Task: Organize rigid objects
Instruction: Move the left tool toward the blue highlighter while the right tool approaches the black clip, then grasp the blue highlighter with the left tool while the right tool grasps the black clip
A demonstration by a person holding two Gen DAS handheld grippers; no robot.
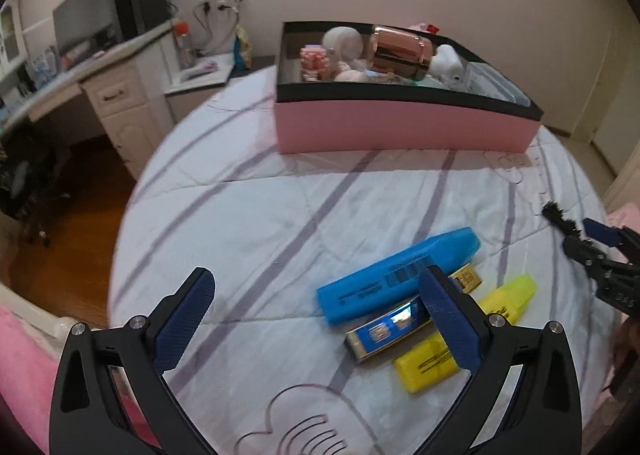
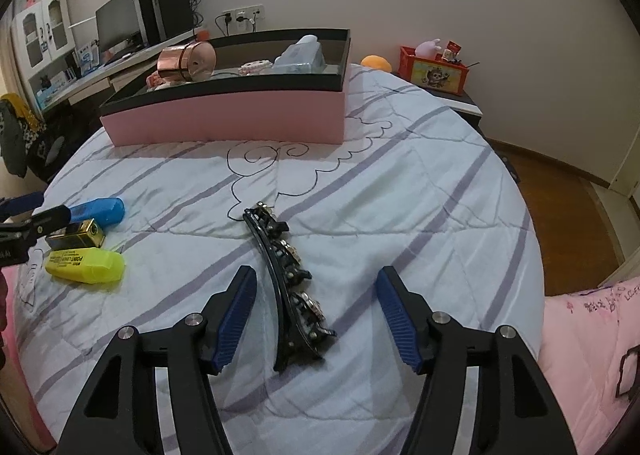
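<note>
The bed cover point(image 2: 400, 191) was white with lilac stripes and a dark line drawing, the box point(image 2: 224, 121) pink with a black rim, the two highlighters blue point(image 1: 396, 275) and yellow point(image 2: 86, 265), the hair clip point(image 2: 288, 279) black, and the hand-held gripper pads point(image 2: 236, 311) blue.

In the left wrist view, the near right finger point(image 1: 448, 319) hides the middle of the gold-edged blue case point(image 1: 380, 335) and part of the yellow highlighter point(image 1: 428, 365). The right gripper point(image 1: 600, 251) is cut off at the right edge. The pink box point(image 1: 400, 127) (far side) holds small items too jumbled to tell.
</note>
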